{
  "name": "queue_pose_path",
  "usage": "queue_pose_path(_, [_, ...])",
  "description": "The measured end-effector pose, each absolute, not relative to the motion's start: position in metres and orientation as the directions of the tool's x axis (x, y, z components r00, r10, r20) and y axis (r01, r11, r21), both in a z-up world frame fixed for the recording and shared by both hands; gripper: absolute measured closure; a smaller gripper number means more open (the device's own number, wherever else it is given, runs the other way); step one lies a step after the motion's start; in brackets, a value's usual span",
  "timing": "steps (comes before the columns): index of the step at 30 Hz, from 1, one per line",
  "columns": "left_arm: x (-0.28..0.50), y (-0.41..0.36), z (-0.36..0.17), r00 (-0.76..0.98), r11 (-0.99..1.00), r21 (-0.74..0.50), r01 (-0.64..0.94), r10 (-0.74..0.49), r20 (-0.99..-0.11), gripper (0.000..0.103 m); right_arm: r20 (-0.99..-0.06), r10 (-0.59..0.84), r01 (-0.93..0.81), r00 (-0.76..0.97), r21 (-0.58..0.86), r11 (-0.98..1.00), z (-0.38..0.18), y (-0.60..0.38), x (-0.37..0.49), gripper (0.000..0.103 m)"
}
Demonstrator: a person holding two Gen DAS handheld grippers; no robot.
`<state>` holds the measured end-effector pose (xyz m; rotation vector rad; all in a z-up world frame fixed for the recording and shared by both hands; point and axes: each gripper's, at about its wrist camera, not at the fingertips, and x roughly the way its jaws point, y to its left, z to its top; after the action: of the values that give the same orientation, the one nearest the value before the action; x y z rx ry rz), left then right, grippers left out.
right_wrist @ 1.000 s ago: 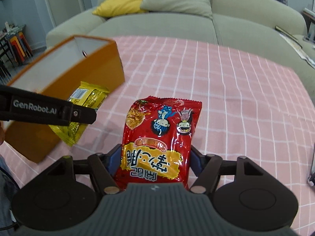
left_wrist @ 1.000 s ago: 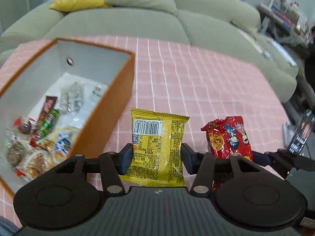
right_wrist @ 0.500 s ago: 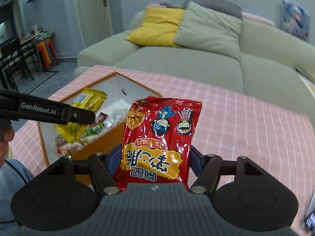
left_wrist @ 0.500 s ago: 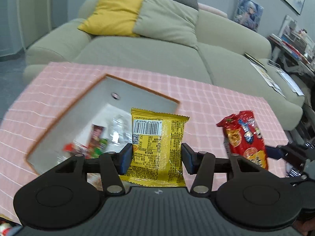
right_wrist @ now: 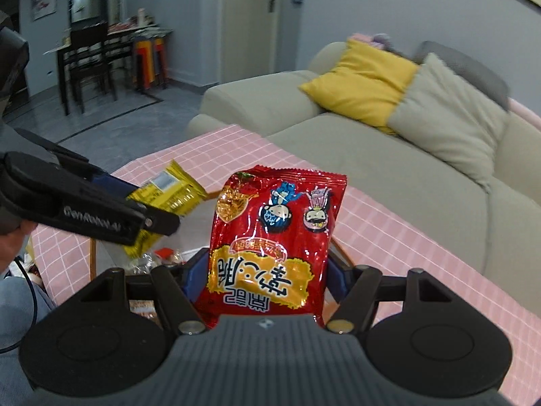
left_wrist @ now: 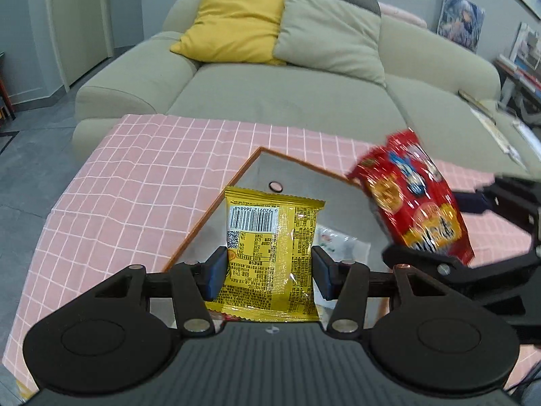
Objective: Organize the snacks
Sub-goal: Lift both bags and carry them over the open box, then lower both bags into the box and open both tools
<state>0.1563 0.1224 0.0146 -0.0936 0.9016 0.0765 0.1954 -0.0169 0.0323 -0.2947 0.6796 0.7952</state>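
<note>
On the left I see the pink checked tablecloth (left_wrist: 142, 182) that covers the surface, and on it the orange cardboard box with grey inner walls (left_wrist: 216, 216). My left gripper (left_wrist: 268, 272) is above the open box, and its fingers (left_wrist: 216, 270) are narrowed on the lower part of the yellow foil snack packet with a barcode (left_wrist: 274, 247), which hangs over the box opening. Below it, inside the box, some wrapped snacks (right_wrist: 159, 257) lie on the floor of the box; I cannot tell them apart.

More to the right, my right gripper (right_wrist: 265, 279) holds the red glossy snack bag with cartoon faces (right_wrist: 274, 237); its fingers (right_wrist: 192, 275) press the bag from both sides near its bottom seam. From the left camera this red bag is blurred and it stands above the right part of the box, close to the yellow packet but apart from it.

I judge that the step in hand is to drop both packets in the box. To do it well, I would lower each gripper until the packet is well inside the walls, then widen the fingers. I would release one packet first, because the two grippers are near each other and could collide. The foil is slippery, so a release from high may let a packet slide over the rim.

Behind the surface stands the grey-green sofa (left_wrist: 304, 101) with a yellow cushion (left_wrist: 233, 23).
</note>
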Motion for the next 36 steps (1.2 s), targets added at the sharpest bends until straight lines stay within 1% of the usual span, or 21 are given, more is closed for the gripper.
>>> queue_pose_path(3, [0.163, 0.129, 0.0, 0.589, 0.995, -0.019, -0.095, 0.041, -0.807, 0.044, -0.686, 0.55, -0.764, 0.476, -0.012, 0.645, 0.021, 0.005, 0.211, 0.036])
queue_pose_path(6, [0.173, 0.136, -0.013, 0.564, 0.996, -0.016, -0.083, 0.034, -0.825, 0.044, -0.718, 0.546, -0.79, 0.431, -0.008, 0.613, 0.008, 0.022, 0.227, 0.036])
queue_pose_path(10, [0.184, 0.138, -0.027, 0.539, 0.999, 0.003, -0.036, 0.022, -0.842, 0.044, -0.768, 0.502, -0.813, 0.399, -0.043, 0.58, -0.014, 0.04, 0.247, 0.036])
queue_pose_path(12, [0.189, 0.138, -0.033, 0.528, 1.0, 0.001, -0.02, 0.011, -0.849, 0.044, -0.786, 0.489, -0.818, 0.379, -0.038, 0.574, -0.024, 0.044, 0.256, 0.036])
queue_pose_path(16, [0.198, 0.141, -0.047, 0.508, 1.0, -0.006, -0.004, -0.003, -0.862, 0.044, -0.803, 0.495, -0.829, 0.332, 0.002, 0.56, -0.041, 0.044, 0.265, 0.036])
queue_pose_path(20, [0.208, 0.142, -0.057, 0.489, 1.0, -0.001, 0.006, -0.004, -0.873, 0.044, -0.823, 0.477, -0.85, 0.308, -0.013, 0.527, -0.052, 0.05, 0.272, 0.036])
queue_pose_path(23, [0.219, 0.138, -0.069, 0.444, 1.0, 0.008, 0.029, -0.006, -0.896, 0.044, -0.859, 0.434, -0.859, 0.272, -0.014, 0.512, -0.06, 0.059, 0.284, 0.036])
queue_pose_path(28, [0.232, 0.133, -0.09, 0.385, 0.999, 0.03, 0.033, 0.015, -0.923, 0.044, -0.921, 0.315, -0.883, 0.23, -0.061, 0.466, -0.077, 0.078, 0.294, 0.036])
queue_pose_path(32, [0.24, 0.129, -0.101, 0.35, 0.997, 0.059, 0.045, 0.04, -0.936, 0.044, -0.944, 0.25, -0.891, 0.215, -0.085, 0.447, -0.085, 0.092, 0.304, 0.036])
queue_pose_path(36, [0.243, 0.129, -0.108, 0.328, 0.997, 0.067, 0.033, 0.052, -0.943, 0.044, -0.956, 0.219, -0.892, 0.198, -0.082, 0.445, -0.094, 0.101, 0.311, 0.036])
